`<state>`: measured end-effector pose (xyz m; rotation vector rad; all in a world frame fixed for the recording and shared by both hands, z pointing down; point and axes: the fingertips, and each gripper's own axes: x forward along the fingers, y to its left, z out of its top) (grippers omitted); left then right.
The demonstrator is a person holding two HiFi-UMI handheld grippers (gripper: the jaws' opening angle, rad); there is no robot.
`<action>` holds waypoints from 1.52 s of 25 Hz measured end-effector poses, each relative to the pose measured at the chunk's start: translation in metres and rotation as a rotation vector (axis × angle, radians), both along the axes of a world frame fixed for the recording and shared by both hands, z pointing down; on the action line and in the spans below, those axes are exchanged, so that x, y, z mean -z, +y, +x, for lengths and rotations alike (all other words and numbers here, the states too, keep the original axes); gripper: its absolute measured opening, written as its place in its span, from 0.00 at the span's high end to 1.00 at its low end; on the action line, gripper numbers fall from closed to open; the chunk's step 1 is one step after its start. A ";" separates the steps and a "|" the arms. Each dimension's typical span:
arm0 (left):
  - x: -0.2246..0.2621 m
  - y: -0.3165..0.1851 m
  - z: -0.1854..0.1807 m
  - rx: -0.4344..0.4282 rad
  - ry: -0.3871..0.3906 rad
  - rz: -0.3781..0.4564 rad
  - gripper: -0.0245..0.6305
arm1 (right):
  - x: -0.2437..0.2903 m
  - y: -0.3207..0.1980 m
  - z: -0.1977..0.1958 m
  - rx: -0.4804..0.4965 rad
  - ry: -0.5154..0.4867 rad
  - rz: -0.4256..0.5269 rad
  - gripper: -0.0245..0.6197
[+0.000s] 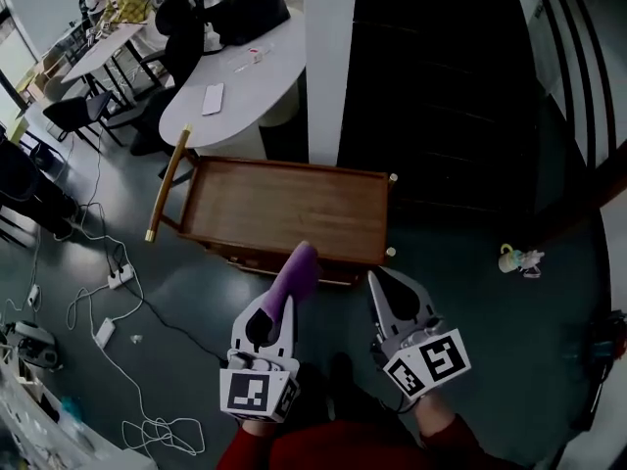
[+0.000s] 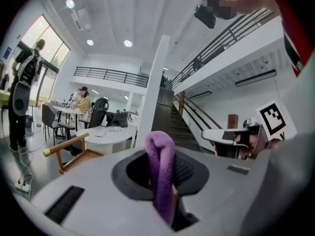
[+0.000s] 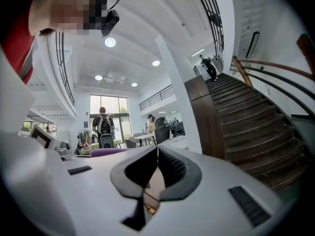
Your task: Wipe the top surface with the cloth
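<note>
Left gripper view shows a purple cloth [image 2: 160, 173] (fuzzy, folded over).

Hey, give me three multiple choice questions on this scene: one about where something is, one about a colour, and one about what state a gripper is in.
1. Where does the wooden cart stand?
A. On the stairs
B. On the floor ahead of both grippers, near the white table
C. On top of a desk

2. What colour is the cloth?
A. Purple
B. Yellow
C. Green

3. How do the right gripper's jaws stand?
A. Wide apart
B. Shut on the cloth
C. Together, with nothing between them

Answers:
1 B: the head view shows it on the floor just beyond the grippers' tips.
2 A: it shows purple in the left gripper, whose jaws are shut on it.
3 C: the right gripper view shows the jaws meeting, empty.
</note>
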<state>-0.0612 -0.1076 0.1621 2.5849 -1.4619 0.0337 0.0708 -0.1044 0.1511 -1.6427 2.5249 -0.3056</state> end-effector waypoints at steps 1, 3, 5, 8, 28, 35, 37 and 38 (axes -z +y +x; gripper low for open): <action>0.005 0.002 0.002 -0.006 -0.001 0.016 0.87 | 0.004 0.001 -0.001 -0.003 0.001 0.010 0.94; 0.006 0.008 0.002 -0.009 0.005 0.012 0.87 | 0.011 0.005 -0.002 -0.009 0.000 0.027 0.94; 0.007 0.014 0.002 -0.014 -0.004 0.014 0.87 | 0.015 0.010 -0.004 -0.015 0.003 0.046 0.94; 0.009 0.021 0.005 -0.047 -0.005 0.040 0.87 | 0.019 0.015 -0.009 -0.021 0.015 0.066 0.94; -0.001 0.026 -0.016 -0.009 -0.003 0.062 0.87 | -0.021 0.027 -0.024 -0.024 0.057 -0.020 0.94; -0.005 0.025 -0.013 -0.014 -0.008 0.054 0.87 | -0.029 0.026 -0.022 -0.020 0.079 -0.044 0.94; -0.005 0.021 -0.013 -0.012 -0.009 0.056 0.87 | -0.030 0.023 -0.025 -0.013 0.085 -0.046 0.94; -0.005 0.020 -0.014 -0.010 -0.009 0.057 0.87 | -0.031 0.022 -0.026 -0.010 0.087 -0.048 0.94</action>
